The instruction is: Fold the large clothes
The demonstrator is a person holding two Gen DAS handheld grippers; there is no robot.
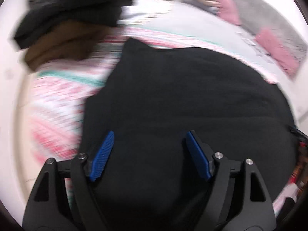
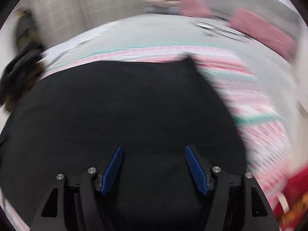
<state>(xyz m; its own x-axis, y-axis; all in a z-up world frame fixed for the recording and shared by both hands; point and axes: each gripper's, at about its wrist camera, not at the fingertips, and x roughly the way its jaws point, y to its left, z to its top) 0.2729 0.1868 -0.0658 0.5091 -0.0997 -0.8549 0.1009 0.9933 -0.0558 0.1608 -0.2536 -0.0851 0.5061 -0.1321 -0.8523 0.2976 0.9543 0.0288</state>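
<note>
Black garment (image 1: pixel 182 96) beneath both hand-held grippers, left (image 1: pixel 150 136) and right (image 2: pixel 153 150), jaws wide, empty.

We see a plain black garment (image 1: pixel 182 100) lying on a bedspread (image 1: pixel 57 104) striped in pink, white and teal, which turns pale grey-green farther back. A dark charcoal heap (image 1: pixel 77 9) sits on brown cloth (image 1: pixel 63 42) at the far left. Dusty-pink cushions (image 1: pixel 275 52) lie against a grey backing. Our left tongs (image 1: pixel 149 155) and right tongs (image 2: pixel 154 170) are black with ribbed blue pads (image 2: pixel 112 170) and silver screws. A red bag (image 2: pixel 292 196) with orange print shows at the lower right.
</note>
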